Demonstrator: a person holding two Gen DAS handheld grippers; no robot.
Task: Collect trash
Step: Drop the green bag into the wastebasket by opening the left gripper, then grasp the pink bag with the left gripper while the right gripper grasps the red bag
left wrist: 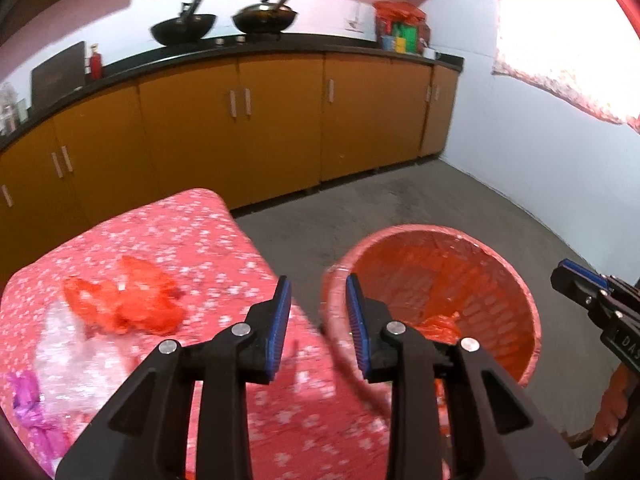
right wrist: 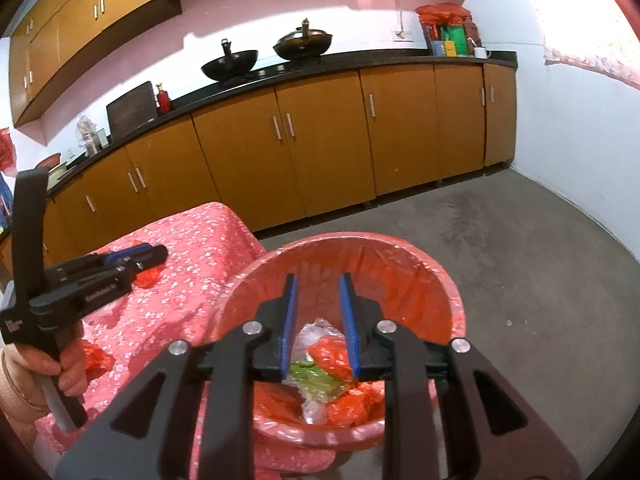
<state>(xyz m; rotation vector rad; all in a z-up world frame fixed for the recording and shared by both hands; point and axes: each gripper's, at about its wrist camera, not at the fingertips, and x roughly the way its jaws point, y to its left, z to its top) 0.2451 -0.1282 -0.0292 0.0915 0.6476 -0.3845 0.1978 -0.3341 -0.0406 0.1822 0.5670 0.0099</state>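
The left claw hangs over the seam between the pink flowered tabletop and the red trash basket, its 2 blue-padded fingers standing a little apart with nothing between them. On the tabletop, to the left of this claw and apart from it, lies a crumpled orange-red plastic bag; nearer the camera and further left sit a clear crinkled plastic wrap and a purple wrapper, all blurred. The basket stands on the grey floor just beside the tabletop's edge and is lined with a red bag. In the right wrist view, the right claw is poised directly above the basket's mouth, its jaws also parted a little and holding nothing. Below and between its fingers, down in the basket, rests a heap of trash: clear plastic, a green scrap and red-orange bag pieces, none touching the pads. The same view shows the left claw from the side at the left edge, held by a hand, over the tabletop with a small red scrap just beneath its tip and another red scrap near the hand. Behind everything runs a kitchen counter with 2 woks on it.
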